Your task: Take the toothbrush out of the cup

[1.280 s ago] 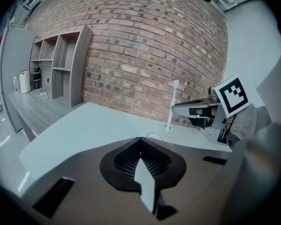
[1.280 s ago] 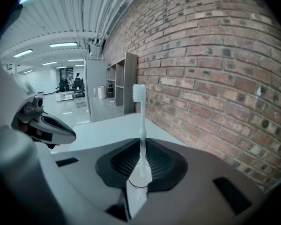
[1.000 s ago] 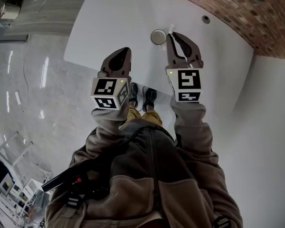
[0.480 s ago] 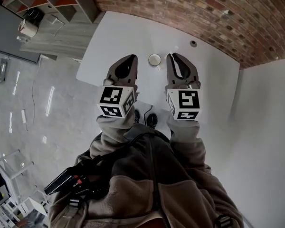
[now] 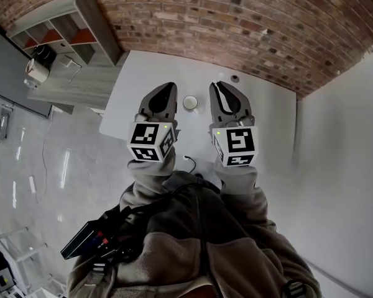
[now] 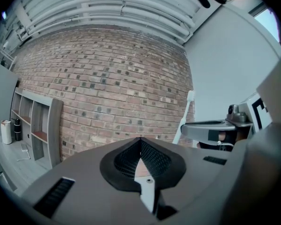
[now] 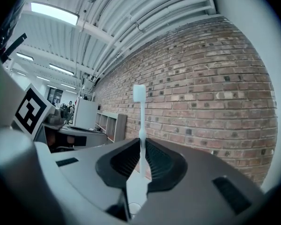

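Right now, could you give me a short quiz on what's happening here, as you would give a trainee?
1. True or false: the toothbrush is in the cup.
2. What do the right tongs hold? A. the cup B. the toothbrush C. nothing
3. Fill in: the left tongs are shut on ____.

Key: 1 false; 2 B; 3 nothing.
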A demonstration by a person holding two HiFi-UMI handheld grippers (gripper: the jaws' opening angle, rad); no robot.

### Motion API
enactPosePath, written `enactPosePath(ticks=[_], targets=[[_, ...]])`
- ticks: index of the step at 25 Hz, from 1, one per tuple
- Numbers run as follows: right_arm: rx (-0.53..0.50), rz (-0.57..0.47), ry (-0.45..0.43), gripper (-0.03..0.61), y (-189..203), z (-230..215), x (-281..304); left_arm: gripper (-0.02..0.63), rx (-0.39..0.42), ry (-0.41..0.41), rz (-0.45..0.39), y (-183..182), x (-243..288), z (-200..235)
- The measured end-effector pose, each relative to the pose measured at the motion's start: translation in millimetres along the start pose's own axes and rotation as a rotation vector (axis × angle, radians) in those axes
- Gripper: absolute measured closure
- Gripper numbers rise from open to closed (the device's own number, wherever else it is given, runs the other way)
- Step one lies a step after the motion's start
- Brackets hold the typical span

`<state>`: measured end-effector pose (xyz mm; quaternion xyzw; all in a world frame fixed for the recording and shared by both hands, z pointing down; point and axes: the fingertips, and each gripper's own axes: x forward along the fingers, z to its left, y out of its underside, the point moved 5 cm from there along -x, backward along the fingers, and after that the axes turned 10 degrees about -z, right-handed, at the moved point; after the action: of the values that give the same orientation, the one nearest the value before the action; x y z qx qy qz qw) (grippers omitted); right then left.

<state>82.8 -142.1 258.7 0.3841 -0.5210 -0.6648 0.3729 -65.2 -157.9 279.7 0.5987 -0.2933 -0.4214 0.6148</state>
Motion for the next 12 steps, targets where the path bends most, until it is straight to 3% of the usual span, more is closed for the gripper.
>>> enactPosePath(ticks=[12], targets=[[-0.002,-0.067,0.02,0.546,-23.0,-15.0,-0.2,0.611,0.049,0.023,-0.068,-29.1,11.7,-7.0]])
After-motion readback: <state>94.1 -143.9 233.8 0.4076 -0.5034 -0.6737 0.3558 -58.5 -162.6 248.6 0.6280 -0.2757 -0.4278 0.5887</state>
